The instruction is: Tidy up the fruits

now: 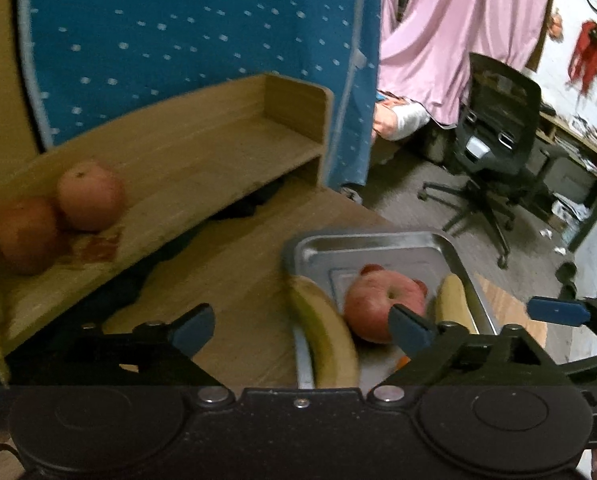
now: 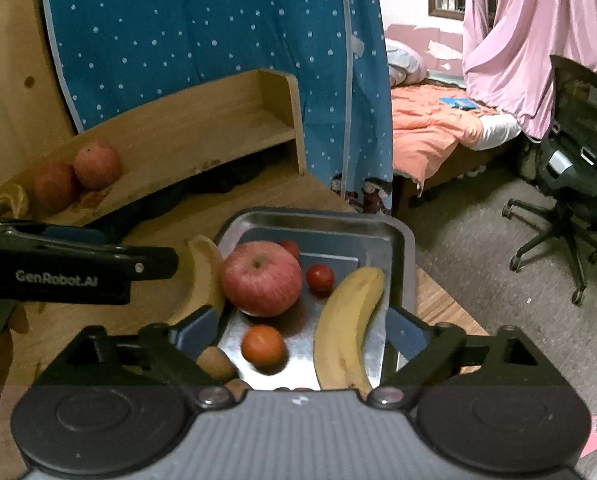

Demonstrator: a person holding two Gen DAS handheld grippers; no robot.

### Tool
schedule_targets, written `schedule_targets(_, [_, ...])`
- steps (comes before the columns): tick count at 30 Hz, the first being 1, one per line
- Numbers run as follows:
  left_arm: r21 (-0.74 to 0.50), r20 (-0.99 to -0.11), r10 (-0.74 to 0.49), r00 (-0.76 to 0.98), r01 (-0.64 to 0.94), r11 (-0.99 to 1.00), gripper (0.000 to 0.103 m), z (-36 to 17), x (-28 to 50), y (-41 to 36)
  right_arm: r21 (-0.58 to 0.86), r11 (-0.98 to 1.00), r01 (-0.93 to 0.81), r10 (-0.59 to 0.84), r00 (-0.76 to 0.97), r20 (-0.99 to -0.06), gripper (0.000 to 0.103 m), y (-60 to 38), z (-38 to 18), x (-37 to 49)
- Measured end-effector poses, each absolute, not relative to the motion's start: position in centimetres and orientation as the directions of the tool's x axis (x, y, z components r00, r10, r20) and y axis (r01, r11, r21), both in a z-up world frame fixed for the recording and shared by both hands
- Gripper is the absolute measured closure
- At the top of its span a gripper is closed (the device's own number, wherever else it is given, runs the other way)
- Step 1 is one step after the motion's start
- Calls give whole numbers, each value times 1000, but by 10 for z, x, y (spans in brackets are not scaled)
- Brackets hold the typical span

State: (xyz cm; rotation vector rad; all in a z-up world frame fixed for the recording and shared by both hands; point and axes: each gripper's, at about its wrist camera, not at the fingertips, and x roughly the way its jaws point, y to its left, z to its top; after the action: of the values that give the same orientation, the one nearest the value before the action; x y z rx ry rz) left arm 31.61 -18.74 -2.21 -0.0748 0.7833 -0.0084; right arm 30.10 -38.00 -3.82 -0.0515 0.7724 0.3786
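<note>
Only from the right wrist are tomatoes [image 2: 320, 278] seen in the tray [image 2: 402, 240] behind the apple [image 2: 261, 278]; both grippers, left gripper [image 1: 304, 328] and right gripper [image 2: 300, 330], are held released, grasping nothing.

Silver metal tray [image 2: 398, 240] holding a red-pink streaked apple [image 2: 261, 278], two yellow bananas [image 2: 348, 332] [image 2: 206, 276], small red tomatoes [image 2: 320, 278], an orange-red fruit [image 2: 264, 346] and a brown kiwi [image 2: 216, 362]. Light wood-grain desk [image 2: 158, 240] and shelf [image 2: 202, 136]; on the shelf's left end, two orange-pink apples [image 2: 97, 164] [image 2: 54, 186]. Blue curtain [image 2: 202, 32] with white dots. Pink drape [image 2: 530, 40]. Black grippers with blue fingertips [image 2: 198, 330].
</note>
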Motion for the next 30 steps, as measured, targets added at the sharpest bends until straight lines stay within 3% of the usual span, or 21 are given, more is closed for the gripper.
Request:
schedule_targets(6, [-60,-679,-9,734,-44,997,1,-11,290,-163,88,955,-283,270,705,-656,0,-370,-23,277])
schedule_targets(30, [-80,-643,-43,764,-12,997,1,4,118,-74,112,990,-82,134,784,-607,0,-307,9,98])
